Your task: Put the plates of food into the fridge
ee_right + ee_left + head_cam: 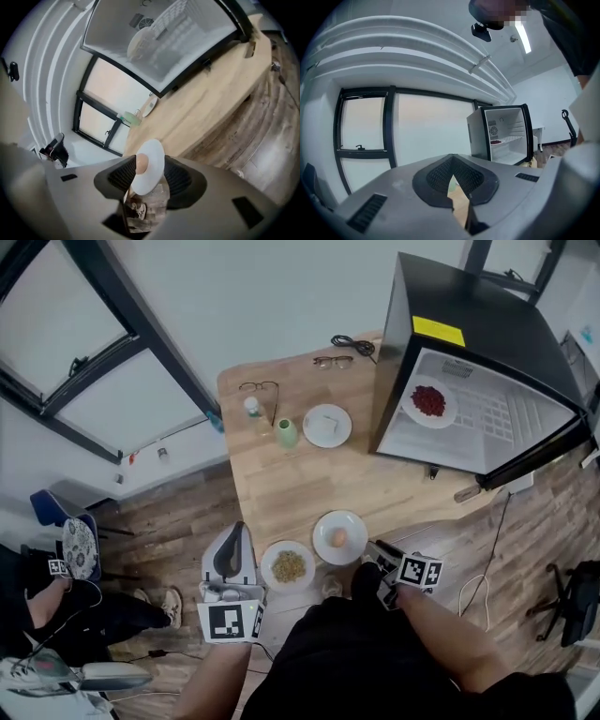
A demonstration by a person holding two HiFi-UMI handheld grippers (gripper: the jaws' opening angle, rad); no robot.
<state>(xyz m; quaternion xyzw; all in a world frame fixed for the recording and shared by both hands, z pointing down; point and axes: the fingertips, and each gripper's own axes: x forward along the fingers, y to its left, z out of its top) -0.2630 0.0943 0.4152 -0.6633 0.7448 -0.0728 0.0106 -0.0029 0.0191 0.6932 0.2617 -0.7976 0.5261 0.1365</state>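
Note:
A white plate with an egg-like food (339,538) sits at the near edge of the wooden table (375,488). My right gripper (370,556) is open, its jaws standing either side of that plate's near rim (149,168) without pressing on it. A plate of yellowish food (288,565) lies just left of it, with my left gripper (237,527) to its left, shut and empty. A third plate with white food (327,425) lies farther back. The black fridge (487,334) stands open at the right, a plate of red food (429,401) on its shelf.
A green cup (287,432), a small bottle (251,409), two pairs of glasses (260,387) and a black cable (352,343) lie at the table's far end. A person (56,606) sits at the left. An office chair (577,601) stands at the right.

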